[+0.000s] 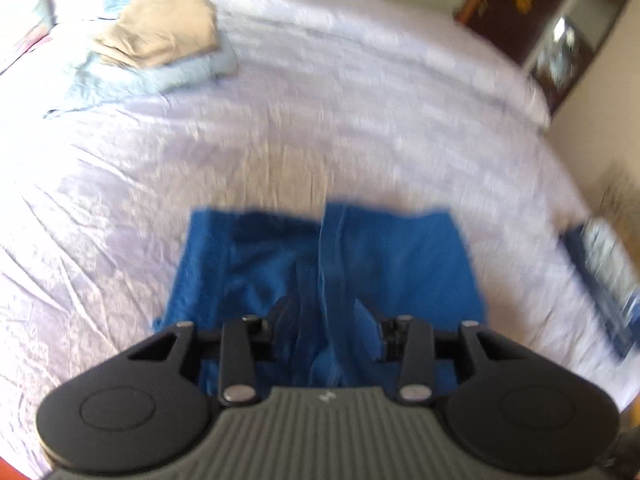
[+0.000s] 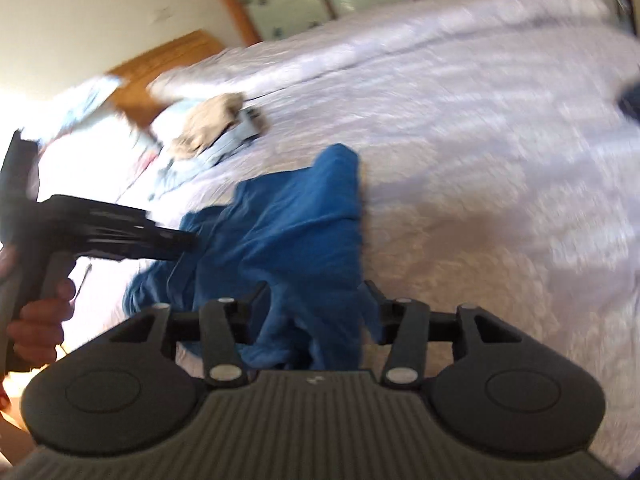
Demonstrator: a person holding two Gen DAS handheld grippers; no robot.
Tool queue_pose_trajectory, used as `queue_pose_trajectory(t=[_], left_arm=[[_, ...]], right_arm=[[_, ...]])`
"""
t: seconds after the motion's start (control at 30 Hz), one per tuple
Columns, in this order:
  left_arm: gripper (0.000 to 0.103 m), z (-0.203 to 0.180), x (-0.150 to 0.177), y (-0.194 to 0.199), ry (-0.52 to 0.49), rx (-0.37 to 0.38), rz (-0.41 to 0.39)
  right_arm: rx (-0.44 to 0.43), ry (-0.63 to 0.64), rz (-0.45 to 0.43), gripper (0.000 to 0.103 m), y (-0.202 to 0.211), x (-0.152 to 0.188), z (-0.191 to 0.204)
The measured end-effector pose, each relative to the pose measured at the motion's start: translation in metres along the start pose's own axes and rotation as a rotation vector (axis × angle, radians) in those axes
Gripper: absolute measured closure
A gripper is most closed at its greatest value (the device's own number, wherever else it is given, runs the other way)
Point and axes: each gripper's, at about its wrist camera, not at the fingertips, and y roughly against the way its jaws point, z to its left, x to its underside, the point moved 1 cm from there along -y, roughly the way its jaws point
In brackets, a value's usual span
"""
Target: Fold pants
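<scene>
Blue pants point(image 1: 320, 264) lie rumpled on a white bed point(image 1: 360, 120). The left gripper point(image 1: 322, 320) and right gripper point(image 2: 316, 300) hover over them, fingers spread wide around the cloth. Folded beige clothes point(image 1: 160, 28) sit well apart.

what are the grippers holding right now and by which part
Both the left gripper and right gripper have the blue pants bunched between open-looking fingers; whether they clamp, and which part, cannot be told.

Daylight is washing both views; motion blur is smearing the bed point(image 1: 360, 100), glare is blowing out the right view's left edge, fisheye is bending edges.
</scene>
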Motion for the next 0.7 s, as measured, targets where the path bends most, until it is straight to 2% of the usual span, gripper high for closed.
queue_pose_trajectory(t=[0.07, 0.13, 0.2, 0.3, 0.33, 0.37, 0.4, 0.43, 0.47, 0.5, 0.53, 0.57, 0.6, 0.67, 0.7], left_arm=[[0.067, 0.001, -0.011, 0.01, 0.037, 0.072, -0.037], [0.069, -0.004, -0.02, 0.005, 0.039, 0.12, -0.037], [0.069, -0.013, -0.022, -0.009, 0.027, 0.149, -0.023], [0.069, -0.017, -0.019, -0.046, 0.051, 0.181, 0.038], [0.069, -0.016, -0.016, -0.061, 0.065, 0.175, 0.062], [0.069, -0.014, -0.013, -0.076, 0.078, 0.139, 0.084], [0.076, -0.01, -0.007, -0.095, 0.091, 0.095, 0.117], [0.088, -0.006, -0.001, -0.105, 0.097, 0.08, 0.11], [0.089, -0.003, 0.003, -0.105, 0.092, 0.084, 0.073], [0.089, 0.0, 0.004, -0.104, 0.1, 0.097, 0.07], [0.089, 0.003, 0.003, -0.103, 0.121, 0.11, 0.078], [0.089, 0.008, 0.001, -0.101, 0.142, 0.123, 0.097], [0.088, 0.013, -0.003, -0.098, 0.165, 0.136, 0.119], [0.082, 0.027, -0.009, -0.084, 0.232, 0.171, 0.123], [0.072, 0.033, -0.01, -0.075, 0.249, 0.179, 0.104]], right_arm=[[-0.02, -0.128, 0.014, 0.046, -0.002, -0.001, -0.019], [-0.049, -0.265, 0.038, 0.045, -0.006, 0.001, -0.036], [-0.081, -0.376, 0.067, 0.044, -0.009, 0.006, -0.047], [-0.12, -0.451, 0.103, 0.044, -0.012, 0.013, -0.049], [-0.13, -0.457, 0.111, 0.044, -0.013, 0.014, -0.048], [-0.137, -0.462, 0.121, 0.044, -0.011, 0.014, -0.046], [-0.146, -0.467, 0.136, 0.044, -0.012, 0.016, -0.044], [-0.154, -0.475, 0.146, 0.044, -0.015, 0.018, -0.042], [-0.162, -0.483, 0.147, 0.045, -0.016, 0.019, -0.042], [-0.161, -0.48, 0.143, 0.045, -0.018, 0.019, -0.041], [-0.157, -0.473, 0.147, 0.049, -0.019, 0.018, -0.039], [-0.147, -0.461, 0.162, 0.069, -0.02, 0.016, -0.038], [-0.141, -0.443, 0.191, 0.078, -0.023, 0.014, -0.035], [-0.12, -0.416, 0.201, 0.081, -0.024, 0.01, -0.028], [-0.119, -0.397, 0.192, 0.082, -0.022, 0.007, -0.024]])
